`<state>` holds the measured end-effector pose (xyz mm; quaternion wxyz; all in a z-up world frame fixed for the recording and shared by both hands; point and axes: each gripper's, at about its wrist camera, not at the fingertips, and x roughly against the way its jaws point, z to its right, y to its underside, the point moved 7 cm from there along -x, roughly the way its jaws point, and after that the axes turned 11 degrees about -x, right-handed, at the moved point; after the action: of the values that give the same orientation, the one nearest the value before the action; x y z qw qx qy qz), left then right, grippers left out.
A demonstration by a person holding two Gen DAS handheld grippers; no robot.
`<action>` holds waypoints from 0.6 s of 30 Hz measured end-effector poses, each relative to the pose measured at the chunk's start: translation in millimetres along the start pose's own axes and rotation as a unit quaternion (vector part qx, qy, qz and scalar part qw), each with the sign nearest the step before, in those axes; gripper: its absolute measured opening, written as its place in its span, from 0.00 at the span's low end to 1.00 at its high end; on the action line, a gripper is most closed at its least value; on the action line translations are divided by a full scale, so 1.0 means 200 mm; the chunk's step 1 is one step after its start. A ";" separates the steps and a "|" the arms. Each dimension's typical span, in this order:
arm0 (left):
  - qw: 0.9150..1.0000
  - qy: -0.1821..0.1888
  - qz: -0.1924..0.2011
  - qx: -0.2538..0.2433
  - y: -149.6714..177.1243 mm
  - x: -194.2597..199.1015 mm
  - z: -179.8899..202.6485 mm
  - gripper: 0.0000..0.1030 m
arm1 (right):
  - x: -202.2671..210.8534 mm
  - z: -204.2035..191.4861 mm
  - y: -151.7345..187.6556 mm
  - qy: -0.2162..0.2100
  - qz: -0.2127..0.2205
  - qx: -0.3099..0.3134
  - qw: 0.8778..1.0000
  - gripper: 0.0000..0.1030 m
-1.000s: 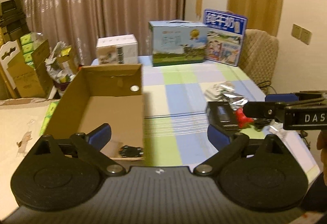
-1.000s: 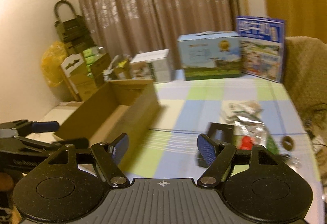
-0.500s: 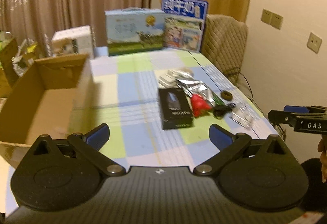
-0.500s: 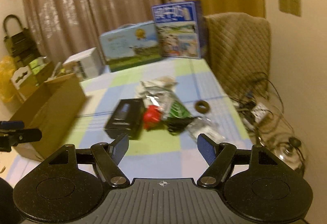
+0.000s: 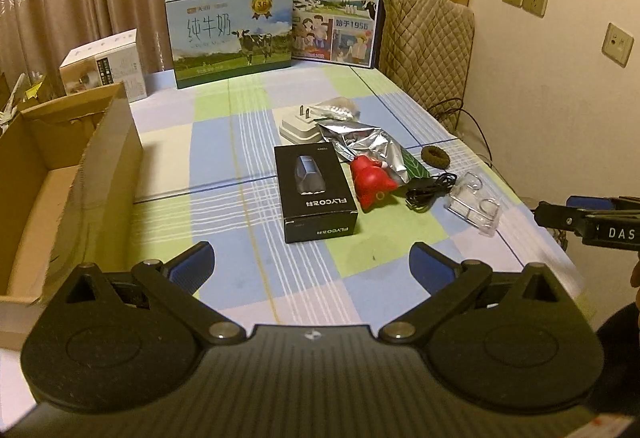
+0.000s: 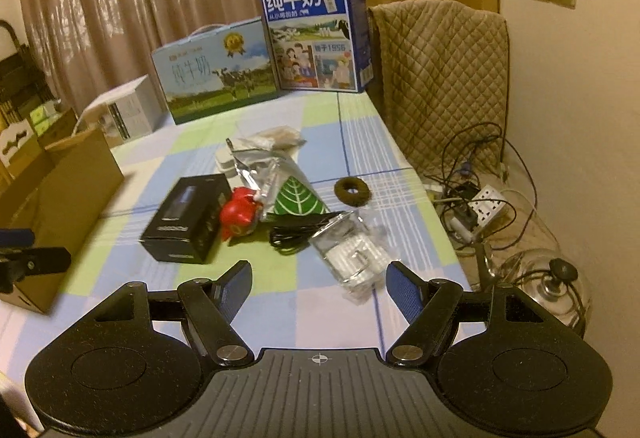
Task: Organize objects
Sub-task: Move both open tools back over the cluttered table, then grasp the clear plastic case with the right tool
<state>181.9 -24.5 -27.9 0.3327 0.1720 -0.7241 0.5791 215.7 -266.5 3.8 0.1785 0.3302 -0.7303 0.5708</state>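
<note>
Clearly you are only starting: in the left wrist view the open brown cardboard box (image 5: 60, 174) is sitting at the tabletop's (image 5: 224, 142) left edge, its visible floor bare, while the black rectangular shaver box (image 5: 316, 190), red rubber toy (image 5: 372, 182) and silver foil pouch (image 5: 368, 142) are lying clustered mid-tabletop. Your left claw (image 5: 310, 266) is hovering spread apart, holding nothing.

In the right wrist view your right claw (image 6: 320, 288) is gaping empty just before the clear plastic case (image 6: 352, 254); the tangled black cable (image 6: 296, 234) is touching that case, crowding it.

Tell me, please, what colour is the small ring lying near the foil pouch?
Dark brown; the ring shows best in the right wrist view.
</note>
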 end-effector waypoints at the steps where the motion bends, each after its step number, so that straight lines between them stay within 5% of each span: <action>1: 1.000 0.001 -0.001 0.002 0.00 -0.03 0.00 0.99 | -0.03 0.01 0.00 0.001 -0.002 0.005 1.000 0.69; 10: 1.000 0.013 -0.015 -0.004 -0.02 -0.30 -0.01 0.99 | -0.38 0.03 0.01 0.014 -0.031 0.098 0.995 0.68; 18: 0.999 0.025 -0.022 -0.004 -0.03 -0.51 -0.02 0.99 | -0.58 0.08 0.08 0.035 -0.059 0.142 0.987 0.46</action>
<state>260.8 -35.9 -92.6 0.3645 0.1718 -0.7140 0.5726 289.7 -248.5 -85.4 0.1886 0.3750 -0.6141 0.6684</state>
